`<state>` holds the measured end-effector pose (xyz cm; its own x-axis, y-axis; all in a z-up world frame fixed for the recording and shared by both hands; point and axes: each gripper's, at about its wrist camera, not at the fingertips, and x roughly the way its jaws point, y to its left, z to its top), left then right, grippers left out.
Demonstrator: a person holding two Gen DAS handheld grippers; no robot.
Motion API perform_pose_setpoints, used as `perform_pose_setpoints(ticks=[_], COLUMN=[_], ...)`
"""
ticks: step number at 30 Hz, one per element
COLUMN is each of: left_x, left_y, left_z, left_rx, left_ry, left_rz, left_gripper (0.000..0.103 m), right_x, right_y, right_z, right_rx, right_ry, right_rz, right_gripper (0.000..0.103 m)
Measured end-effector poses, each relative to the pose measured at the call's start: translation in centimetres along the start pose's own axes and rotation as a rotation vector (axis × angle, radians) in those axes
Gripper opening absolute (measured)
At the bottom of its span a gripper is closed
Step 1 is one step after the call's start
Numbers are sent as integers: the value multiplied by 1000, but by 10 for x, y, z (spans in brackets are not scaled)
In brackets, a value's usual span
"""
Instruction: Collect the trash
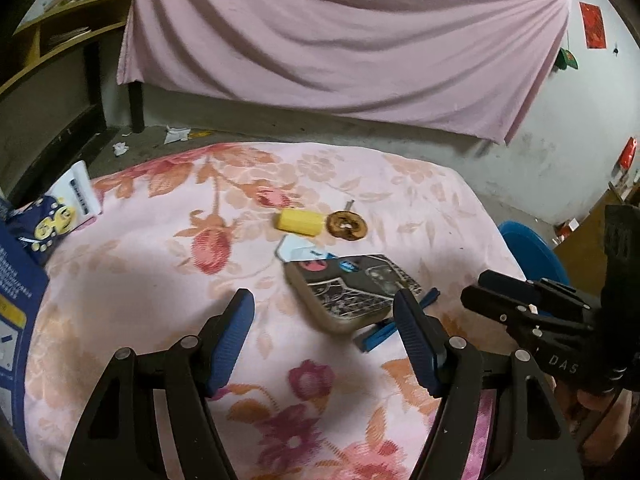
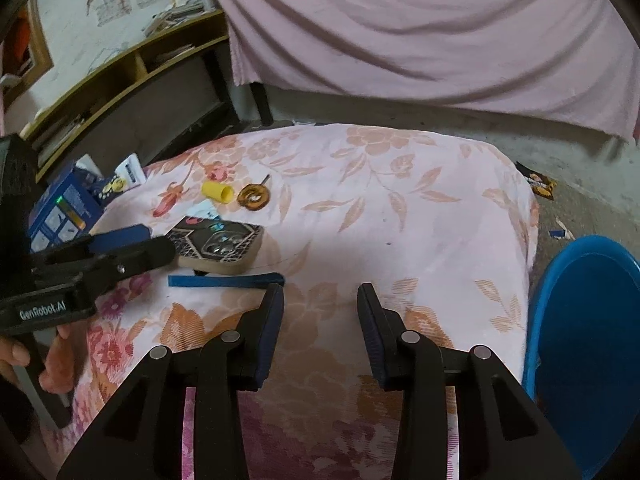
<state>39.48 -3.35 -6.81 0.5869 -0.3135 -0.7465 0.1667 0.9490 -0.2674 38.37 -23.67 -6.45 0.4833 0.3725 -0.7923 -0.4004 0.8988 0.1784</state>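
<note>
On the floral cloth (image 1: 132,280) lie a yellow cap (image 1: 299,222) (image 2: 217,192), a brown ring (image 1: 347,226) (image 2: 253,197), a patterned phone case (image 1: 352,292) (image 2: 220,248), a small white-and-blue card (image 1: 298,250) and a blue strip (image 2: 226,281) (image 1: 390,328). My left gripper (image 1: 323,298) hovers open just short of the phone case, nothing between its fingers. My right gripper (image 2: 321,290) hangs open over bare cloth, its left finger close to the strip's end. A blue basin (image 2: 588,344) (image 1: 528,248) stands beside the cloth at the right.
A blue box (image 2: 60,216) (image 1: 16,292), a snack packet (image 1: 48,224) and a white carton (image 1: 82,192) sit at the cloth's left edge. Paper scraps (image 1: 176,134) and a dark wrapper (image 2: 540,184) lie on the concrete floor. A pink sheet (image 1: 340,40) and wooden shelves (image 2: 132,68) stand behind.
</note>
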Motion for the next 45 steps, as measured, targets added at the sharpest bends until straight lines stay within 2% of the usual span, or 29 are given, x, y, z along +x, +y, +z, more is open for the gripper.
perform_pose_setpoints(ticks=[5,9,15,21,24,26,32,34,38,45], left_x=[15,28,44,49,47,45,36,32,22,1], left_y=[-16,-28,-42,-42,-38,-34,-15,-9,-1,26], left_z=[6,10,15,11,10,10,11,11,9,6], left_rx=[40,60,96,95,85,81,52,35,16,-42], left_ry=[35,59,99,93,84,81,81,81,69,55], left_rz=[-2,8,38,40,44,42,34,21,16,9], left_gripper=[66,71,71,71,60,46,21,20,18,17], right_x=[-9,-16,-21,-25,-26,-26,-21,-17,-10,13], right_y=[-17,-32,-45,-49,-49,-48,-38,-31,-15,8], right_z=[-2,-5,-9,-12,-12,-12,-7,-5,1,12], right_rx=[47,82,92,90,91,82,53,39,1,-13], right_ry=[-23,-40,-51,-63,-65,-62,-43,-31,-12,19], right_rz=[-22,-27,-24,-18,-20,-29,-17,-9,40,92], right_gripper=[36,37,37,38,38,38,38,39,48,51])
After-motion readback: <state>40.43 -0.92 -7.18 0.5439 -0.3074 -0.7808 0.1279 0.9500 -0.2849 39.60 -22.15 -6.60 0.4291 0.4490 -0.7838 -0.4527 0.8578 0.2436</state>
